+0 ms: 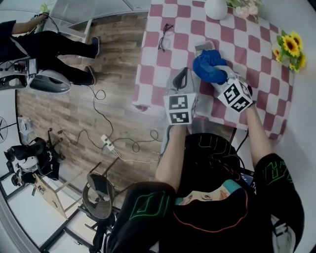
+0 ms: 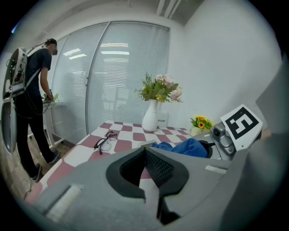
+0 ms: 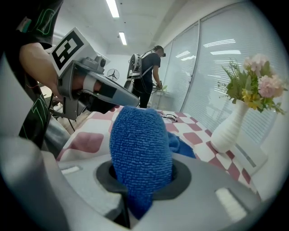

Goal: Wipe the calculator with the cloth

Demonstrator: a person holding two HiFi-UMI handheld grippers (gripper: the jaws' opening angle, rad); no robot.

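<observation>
On the red-and-white checked table [image 1: 269, 106] lies a grey calculator [image 1: 203, 47], mostly covered by a blue cloth [image 1: 209, 67]. My right gripper [image 1: 220, 75] is shut on that cloth, which bulges up out of its jaws in the right gripper view as a thick blue fold [image 3: 140, 140]. My left gripper [image 1: 183, 73] hovers just left of the cloth, near the table's front edge, jaws shut and empty [image 2: 145, 158]. In the left gripper view a pale corner of the calculator [image 2: 147, 143] shows beyond the jaws, with the cloth [image 2: 183, 147] to its right.
Black glasses [image 1: 164, 37] lie on the table's left part. A white vase of flowers [image 1: 216, 7] stands at the far edge, small sunflowers [image 1: 290, 48] at the right. A person [image 2: 34, 90] stands by the glass wall. Cables and a chair [image 1: 98, 190] are on the wooden floor.
</observation>
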